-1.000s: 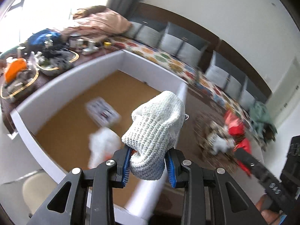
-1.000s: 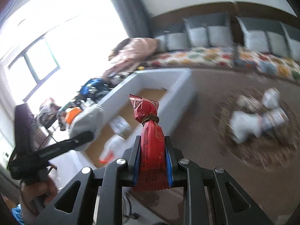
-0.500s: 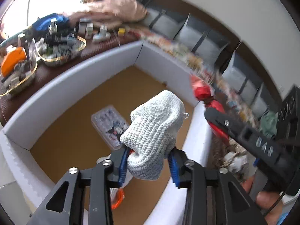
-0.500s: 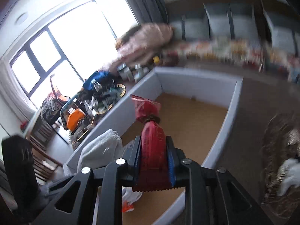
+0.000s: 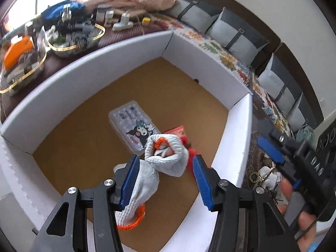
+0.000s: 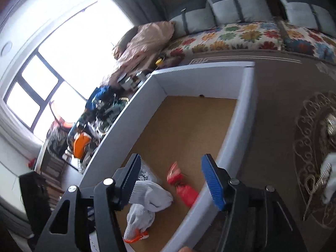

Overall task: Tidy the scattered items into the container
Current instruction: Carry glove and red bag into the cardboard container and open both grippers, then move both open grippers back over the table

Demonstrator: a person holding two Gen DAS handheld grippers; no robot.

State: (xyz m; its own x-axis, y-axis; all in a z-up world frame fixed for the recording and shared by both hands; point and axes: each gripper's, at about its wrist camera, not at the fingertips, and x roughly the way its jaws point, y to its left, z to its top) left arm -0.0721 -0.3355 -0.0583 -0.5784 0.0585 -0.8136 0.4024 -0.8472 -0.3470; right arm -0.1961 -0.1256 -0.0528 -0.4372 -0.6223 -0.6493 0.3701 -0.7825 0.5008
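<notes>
Both grippers, left (image 5: 166, 176) & right (image 6: 171, 180), are opening, empty now; glove (image 5: 166, 157) & red snack pack (image 6: 184, 191) are lying released in box (image 5: 241, 138), snack at glove's 3 o'clock.

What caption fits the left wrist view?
Left gripper opening over the white box, knit glove released onto the red snack packet.

The red snack packet (image 5: 190, 145) is mostly hidden behind the balled white glove (image 5: 166, 155) in the left wrist view, with only its ends showing. The second glove (image 5: 138, 191) is partly covered by the left gripper's blue pad, and the clear printed case (image 6: 145, 173) is nearly all hidden behind the right gripper's finger. The clutter in the gold-rimmed trays (image 5: 73, 40) is too blurred to tell apart.
</notes>
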